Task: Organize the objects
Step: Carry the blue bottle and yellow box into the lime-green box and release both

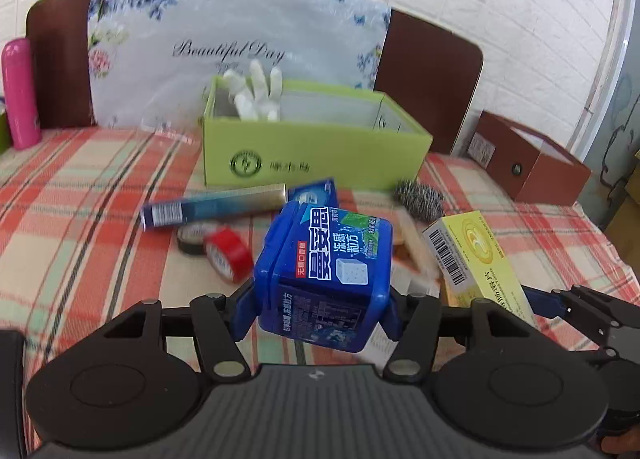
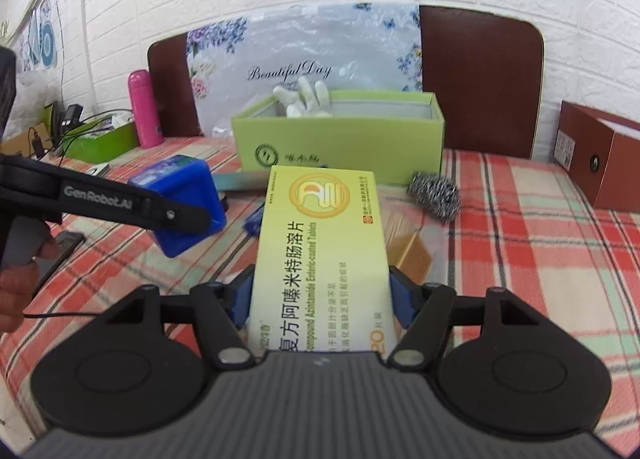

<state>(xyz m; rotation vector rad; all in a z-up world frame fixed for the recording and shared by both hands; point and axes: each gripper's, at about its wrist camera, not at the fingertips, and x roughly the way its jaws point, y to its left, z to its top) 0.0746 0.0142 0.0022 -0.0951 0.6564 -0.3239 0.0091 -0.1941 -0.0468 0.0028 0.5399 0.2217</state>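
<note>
A: While you hold both loads clear of the cloth [image 1: 80, 195], carry each over the near wall of the green box [image 1: 304, 155] before you let go. Your left gripper [image 1: 320, 305] is pinching the blue tub [image 1: 324, 275] by its sides, and the tub sits tilted, so level it first, I'd say.

B: And the right?

A: Your right gripper [image 2: 322, 299] is clamped on the yellow carton [image 2: 320, 251] near its back end, so the long front may sag. Keep it pointed at the box and lower it flat. The box stands ahead of both grippers, at the back of the cloth, with room beside the white glove [image 1: 256, 93] already in it.

B: What is left, from the left side across?

A: One pink flask [image 1: 20, 93] at the far left, one long blue carton [image 1: 216, 205], two tape rolls, black [image 1: 190, 239] and red [image 1: 228, 255], one small blue packet [image 1: 316, 191], one steel scourer [image 1: 418, 199], and one brown box [image 1: 532, 167] at the right. Some wooden and pale pieces lie behind the tub; I cannot tell how many.
</note>
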